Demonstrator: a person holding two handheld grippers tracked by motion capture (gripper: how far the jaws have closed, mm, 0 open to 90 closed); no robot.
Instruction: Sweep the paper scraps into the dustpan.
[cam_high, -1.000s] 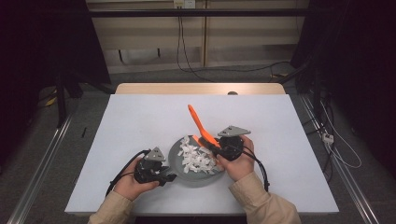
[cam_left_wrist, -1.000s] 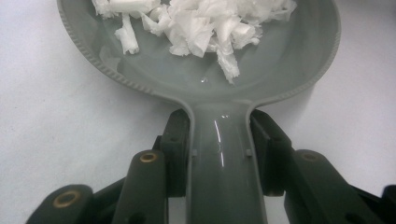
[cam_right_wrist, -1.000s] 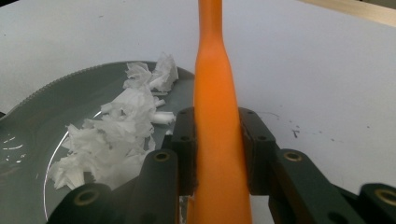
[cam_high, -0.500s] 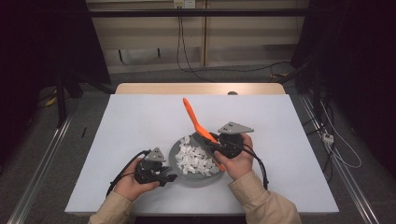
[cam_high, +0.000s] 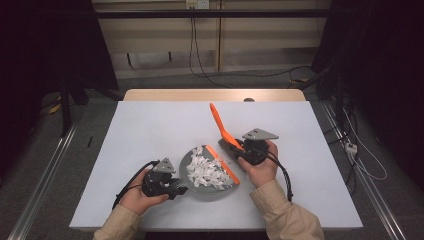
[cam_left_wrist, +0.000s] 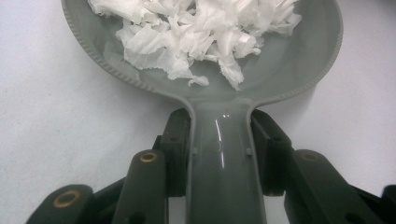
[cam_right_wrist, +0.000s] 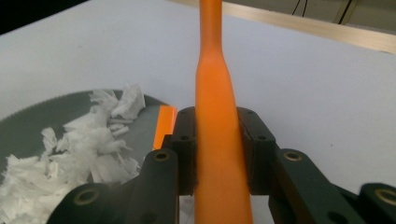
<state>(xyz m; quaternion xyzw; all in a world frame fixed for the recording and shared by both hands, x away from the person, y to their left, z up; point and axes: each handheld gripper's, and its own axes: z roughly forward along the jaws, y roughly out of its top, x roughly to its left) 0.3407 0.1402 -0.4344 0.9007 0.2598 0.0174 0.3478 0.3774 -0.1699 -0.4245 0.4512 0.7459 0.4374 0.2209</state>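
While the left gripper (cam_high: 172, 186) clamps the handle of the grey dustpan (cam_high: 196, 187), which lies flat near the desk's (cam_high: 150, 125) front edge, the right gripper (cam_high: 240, 150) grips the orange brush (cam_high: 220, 125) by its handle, which slants up toward the far edge. White paper scraps (cam_high: 205, 167) fill the pan; the brush's orange head borders them on the right.

Overhead light falls evenly on the white table (cam_high: 150, 130), surroundings stay dark; glare streaks the grey dustpan handle (cam_left_wrist: 223, 154); near jaws appear soft-focused.
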